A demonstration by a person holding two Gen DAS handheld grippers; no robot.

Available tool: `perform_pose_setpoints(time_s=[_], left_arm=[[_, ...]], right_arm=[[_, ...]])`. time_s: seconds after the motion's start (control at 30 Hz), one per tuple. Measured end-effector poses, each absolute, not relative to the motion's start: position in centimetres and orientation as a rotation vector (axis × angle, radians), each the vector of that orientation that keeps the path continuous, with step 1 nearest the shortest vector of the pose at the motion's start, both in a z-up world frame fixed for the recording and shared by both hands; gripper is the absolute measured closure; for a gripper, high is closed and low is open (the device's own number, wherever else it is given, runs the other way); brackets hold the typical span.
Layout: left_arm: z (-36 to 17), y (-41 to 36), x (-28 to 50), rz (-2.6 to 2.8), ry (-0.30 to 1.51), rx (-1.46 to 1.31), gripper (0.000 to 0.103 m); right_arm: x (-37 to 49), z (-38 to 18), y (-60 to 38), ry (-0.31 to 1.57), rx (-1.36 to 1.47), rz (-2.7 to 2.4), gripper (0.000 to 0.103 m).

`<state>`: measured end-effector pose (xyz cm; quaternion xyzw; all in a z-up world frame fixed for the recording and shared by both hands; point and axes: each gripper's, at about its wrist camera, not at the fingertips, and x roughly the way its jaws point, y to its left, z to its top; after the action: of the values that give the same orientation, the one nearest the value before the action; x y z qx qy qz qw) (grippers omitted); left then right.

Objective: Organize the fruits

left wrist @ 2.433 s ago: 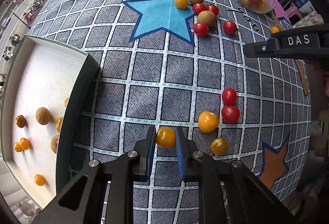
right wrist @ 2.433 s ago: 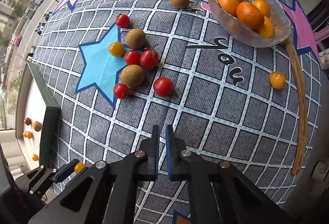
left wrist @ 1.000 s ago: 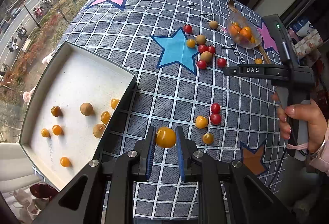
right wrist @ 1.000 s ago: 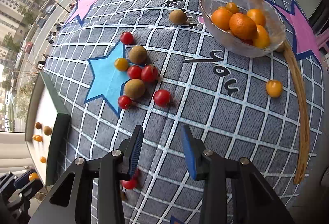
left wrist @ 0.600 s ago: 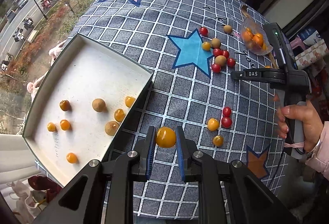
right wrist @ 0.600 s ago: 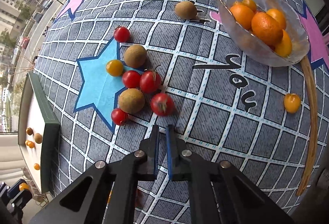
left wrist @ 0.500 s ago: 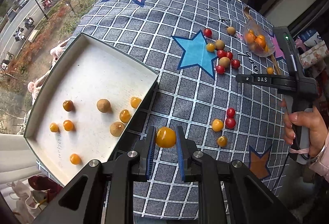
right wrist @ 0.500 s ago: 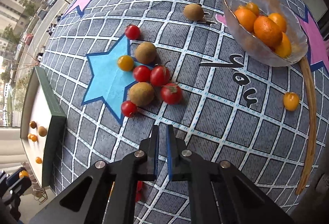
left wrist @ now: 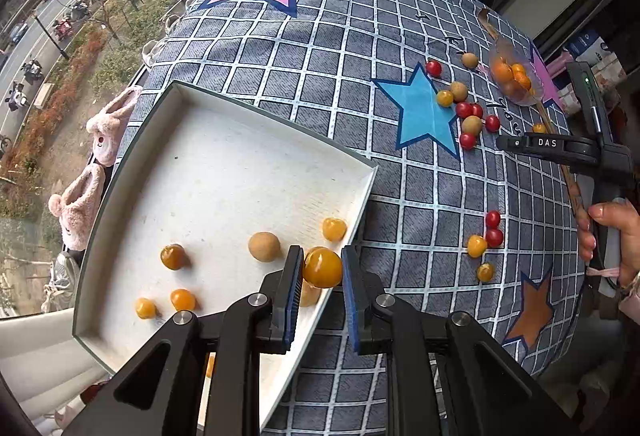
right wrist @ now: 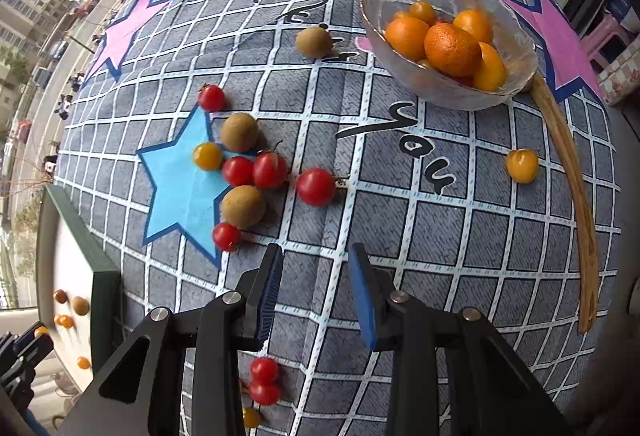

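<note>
My left gripper [left wrist: 320,276] is shut on a yellow cherry tomato [left wrist: 322,267] and holds it above the right edge of the white tray [left wrist: 224,172]. The tray holds several yellow tomatoes and a brown fruit [left wrist: 264,246]. My right gripper [right wrist: 316,288] is open and empty above the checked cloth, just short of a cluster of red tomatoes [right wrist: 316,186], two brown fruits [right wrist: 243,206] and a yellow tomato [right wrist: 207,156]. The right gripper [left wrist: 508,143] also shows in the left wrist view.
A glass bowl of oranges [right wrist: 448,40] stands at the far right beside a long wooden spoon [right wrist: 576,188]. A lone yellow tomato [right wrist: 521,165] and a kiwi [right wrist: 313,41] lie nearby. Red and yellow tomatoes [left wrist: 486,236] lie near the table's front.
My left gripper has carried the yellow tomato left, from over the cloth to over the tray's edge. My right gripper has opened and moved closer to the fruit cluster.
</note>
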<state>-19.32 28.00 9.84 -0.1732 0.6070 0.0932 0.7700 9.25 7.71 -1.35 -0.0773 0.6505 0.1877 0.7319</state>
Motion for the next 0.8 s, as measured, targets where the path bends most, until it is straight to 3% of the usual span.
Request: perform_pose_setpoints(time_s=[0.27,0.33,0.37,0.8], left_arm=[[8.7,30.7,-19.6,0.195,1.348,-0.374,0.082],[8.4,31.1,-19.6,0.195,1.355,-0.38,0.082],[8.3,31.3,-19.7,0.195,1.358,-0.382,0.082],[7.4,35.4,-20.5,0.242,1.357,-0.415,0.082]], right_arm=[[11.1,-2.8,9.2,1.406,-0.158,0.357,0.066],[11.2,-2.9,9.9,1.398,-0.193,0.36,0.071],[11.3,-2.9,10.0,1.396,-0.201,0.363,0.08],[5.7,2.2,15.2,1.437,-0.188,0.51,0.08]])
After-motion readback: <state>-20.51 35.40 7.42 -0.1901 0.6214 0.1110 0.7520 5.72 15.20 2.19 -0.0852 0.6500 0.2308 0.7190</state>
